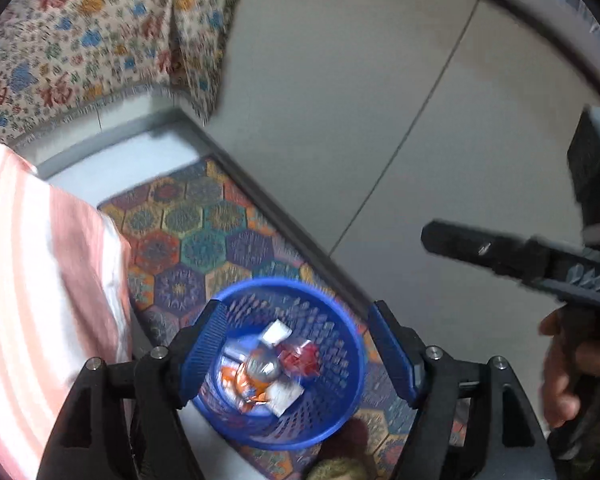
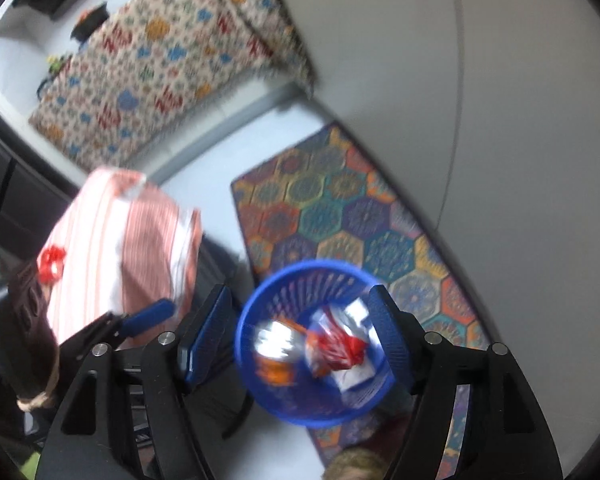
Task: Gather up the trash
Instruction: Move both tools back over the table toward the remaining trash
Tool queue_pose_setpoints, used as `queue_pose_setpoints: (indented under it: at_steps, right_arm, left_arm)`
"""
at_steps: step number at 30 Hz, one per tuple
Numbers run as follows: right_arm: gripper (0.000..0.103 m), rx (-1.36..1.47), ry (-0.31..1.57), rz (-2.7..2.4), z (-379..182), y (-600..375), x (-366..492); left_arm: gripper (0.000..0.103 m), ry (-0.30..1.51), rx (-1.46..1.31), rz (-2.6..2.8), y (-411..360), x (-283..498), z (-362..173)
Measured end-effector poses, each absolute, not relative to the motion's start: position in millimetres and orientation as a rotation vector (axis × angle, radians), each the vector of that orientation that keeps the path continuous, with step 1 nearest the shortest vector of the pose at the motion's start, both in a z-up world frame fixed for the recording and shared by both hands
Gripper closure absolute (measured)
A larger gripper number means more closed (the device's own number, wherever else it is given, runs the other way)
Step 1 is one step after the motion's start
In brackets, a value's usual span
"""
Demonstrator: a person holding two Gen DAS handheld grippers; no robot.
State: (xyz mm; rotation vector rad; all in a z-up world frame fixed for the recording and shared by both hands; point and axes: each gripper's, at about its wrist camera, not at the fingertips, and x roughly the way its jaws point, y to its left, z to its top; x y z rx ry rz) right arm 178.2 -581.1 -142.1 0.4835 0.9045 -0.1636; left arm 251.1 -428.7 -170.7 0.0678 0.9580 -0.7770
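Observation:
A blue mesh waste basket [image 1: 336, 320] stands on the floor below both grippers; it also shows in the right wrist view [image 2: 260, 312]. Inside lie several wrappers: a red one [image 1: 300, 360], white ones and an orange one [image 2: 276, 372]. My left gripper [image 1: 296, 348] is open and empty, high above the basket. My right gripper [image 2: 300, 332] is open and empty too, its right finger over the basket's rim. The right gripper also shows at the right of the left wrist view [image 1: 520, 260].
A colourful hexagon-patterned mat [image 1: 204, 232] lies under the basket beside a grey wall [image 1: 380, 80]. A table with a pink striped cloth [image 2: 120, 248] stands to the left. A floral-covered sofa or bed [image 2: 160, 60] is farther back.

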Motion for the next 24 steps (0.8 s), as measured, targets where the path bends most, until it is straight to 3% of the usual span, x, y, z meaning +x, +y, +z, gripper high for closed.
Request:
queue_pose_setpoints:
  at_steps: [6, 11, 24]
  right_arm:
    - [0.023, 0.42, 0.788, -0.184, -118, -570, 174]
    - [0.022, 0.355, 0.754, -0.198, -108, -553, 181]
    - [0.013, 0.158, 0.738, 0.01, -104, -413, 215]
  left_arm:
    - [0.028, 0.852, 0.001, -0.771, -399, 239, -109]
    - [0.028, 0.823, 0.017, -0.727, -372, 226, -87]
    - [0.028, 0.93, 0.092, -0.348, -187, 163, -147]
